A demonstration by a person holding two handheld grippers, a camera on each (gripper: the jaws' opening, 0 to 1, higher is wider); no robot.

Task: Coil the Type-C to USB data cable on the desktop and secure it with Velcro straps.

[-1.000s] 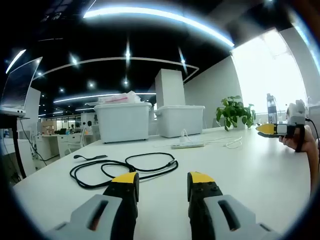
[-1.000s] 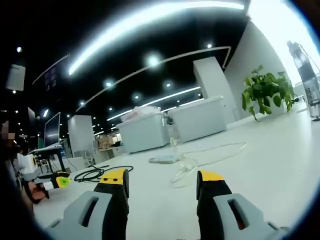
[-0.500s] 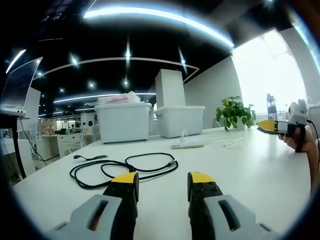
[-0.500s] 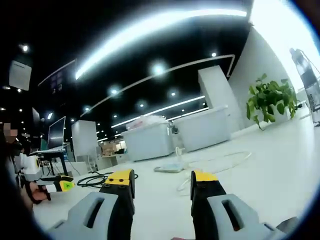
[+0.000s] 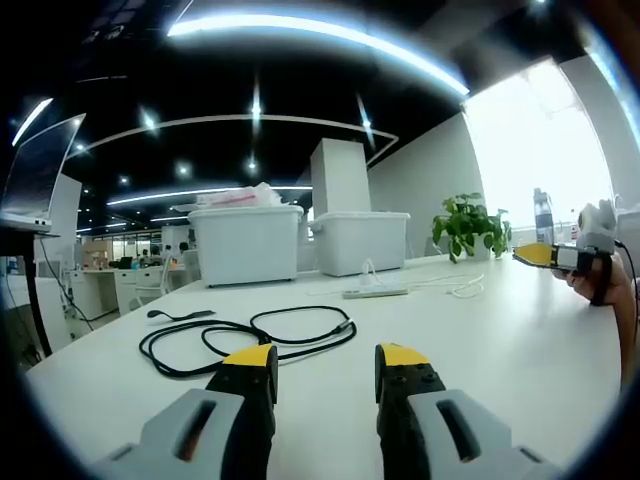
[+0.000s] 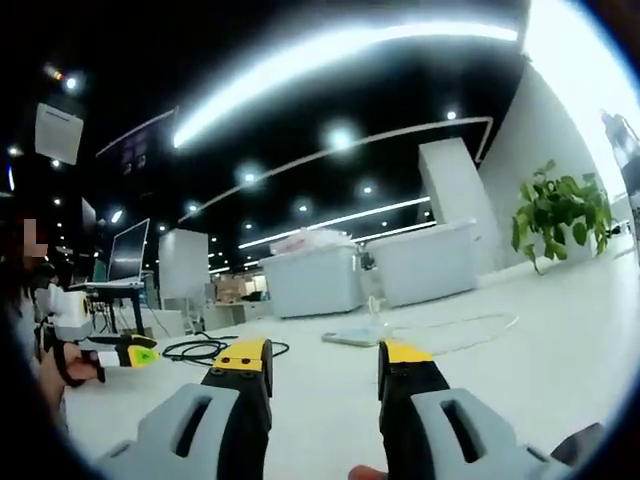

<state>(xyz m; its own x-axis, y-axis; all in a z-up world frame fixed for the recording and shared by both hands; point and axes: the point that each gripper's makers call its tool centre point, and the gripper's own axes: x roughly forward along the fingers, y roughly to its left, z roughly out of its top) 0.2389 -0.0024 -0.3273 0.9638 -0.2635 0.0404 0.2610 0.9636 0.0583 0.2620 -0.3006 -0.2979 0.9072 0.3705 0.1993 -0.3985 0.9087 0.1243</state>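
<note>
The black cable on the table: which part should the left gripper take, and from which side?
Probably the near loop of the cable, just ahead of the left gripper. Come forward and down, jaws astride the strand: it lies flat on the table, loose and uncoiled.

Open-plan office, dark ceiling, bright window side.

We note a white table (image 5: 520, 340) carrying two white storage bins (image 5: 246, 243), a potted plant (image 5: 470, 224) by the sunlit window (image 5: 535, 140), curved ceiling light strips (image 5: 320, 35), and a white pillar (image 5: 340, 176) behind.
</note>
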